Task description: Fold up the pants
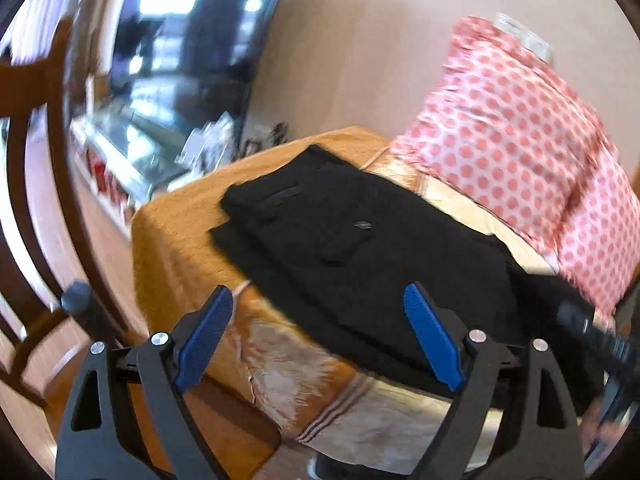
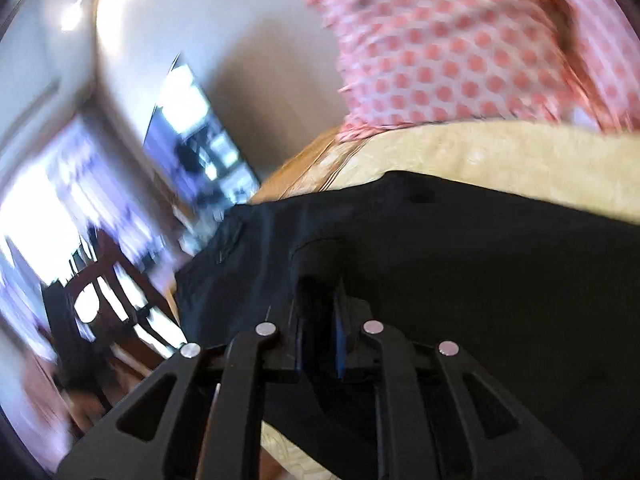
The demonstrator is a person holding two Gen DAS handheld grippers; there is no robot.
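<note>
Black pants (image 1: 360, 248) lie folded on an orange and cream cloth-covered table (image 1: 176, 224). My left gripper (image 1: 320, 304) is open and empty, its blue pads (image 1: 430, 336) hovering over the near edge of the pants. In the right wrist view my right gripper (image 2: 320, 292) is shut on a fold of the black pants (image 2: 480, 264), lifting the fabric slightly above the cream cloth (image 2: 500, 152). The right gripper's dark body (image 1: 592, 332) shows at the right edge of the left wrist view.
A pink polka-dot cushion (image 1: 520, 140) leans at the back right of the table, also in the right wrist view (image 2: 460, 48). A dark wooden chair (image 1: 36, 160) stands to the left. A glass cabinet (image 1: 132, 160) is behind. The table's near-left edge drops to the floor.
</note>
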